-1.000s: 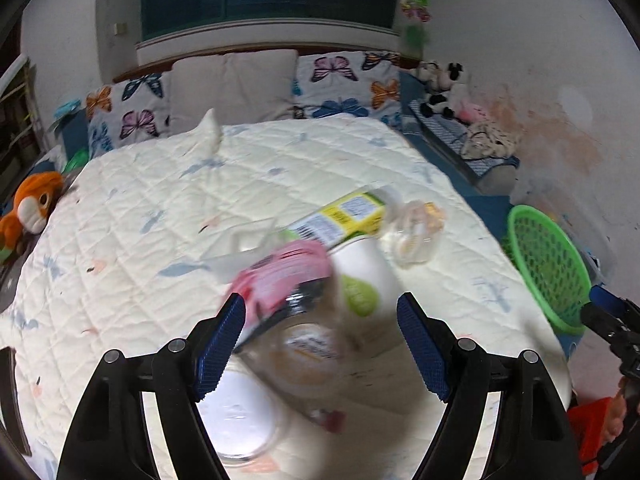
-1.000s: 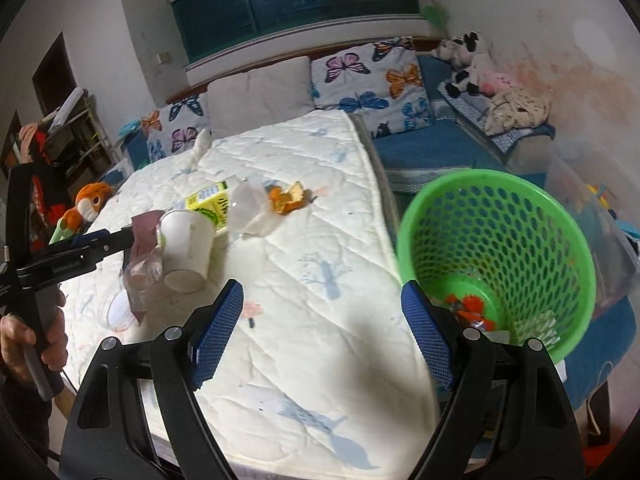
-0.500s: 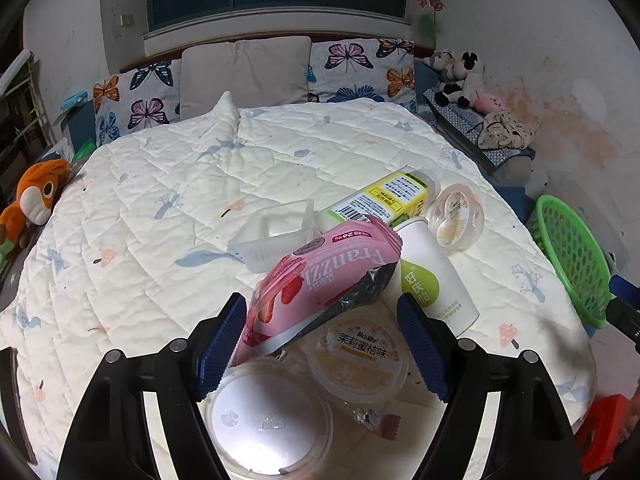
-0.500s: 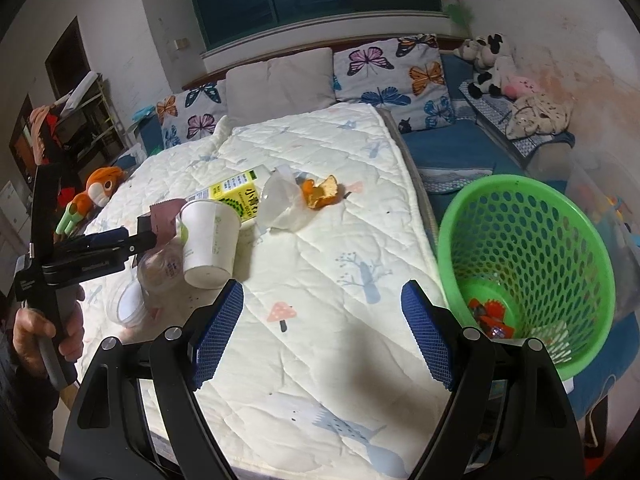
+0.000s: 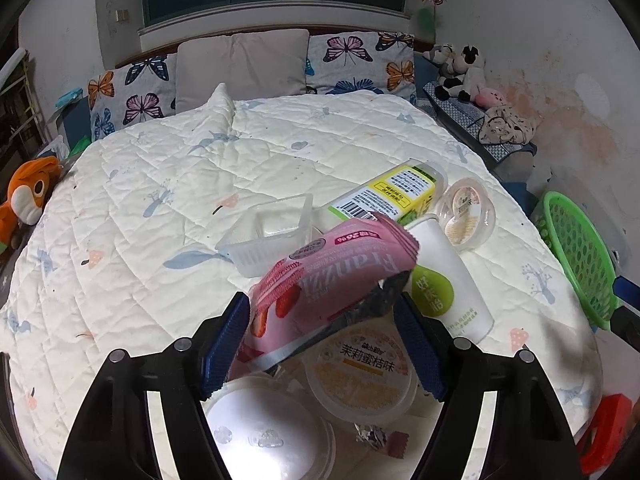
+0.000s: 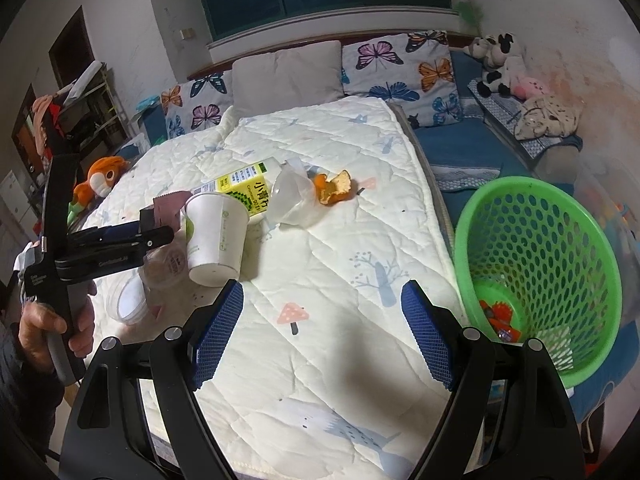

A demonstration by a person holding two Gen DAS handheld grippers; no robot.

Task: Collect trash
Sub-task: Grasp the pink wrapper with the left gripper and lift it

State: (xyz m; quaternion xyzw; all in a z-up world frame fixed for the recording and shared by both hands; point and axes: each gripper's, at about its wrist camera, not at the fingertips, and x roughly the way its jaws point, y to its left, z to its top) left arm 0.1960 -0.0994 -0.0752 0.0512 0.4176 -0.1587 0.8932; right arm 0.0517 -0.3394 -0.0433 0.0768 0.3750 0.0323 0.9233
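Pink wrapper sits mid-frame between the left claw pads, spread and not yet pinching. Light, crinkly, slippery foil; probably best pinched at the lower crimped end. Right claw released, empty, above bed beside basket.

Quilted bed w/ carton, paper cup, clear tray.

We see a crumpled pink foil snack wrapper tilted above a round clear jelly cup, left of a toppled white paper cup.
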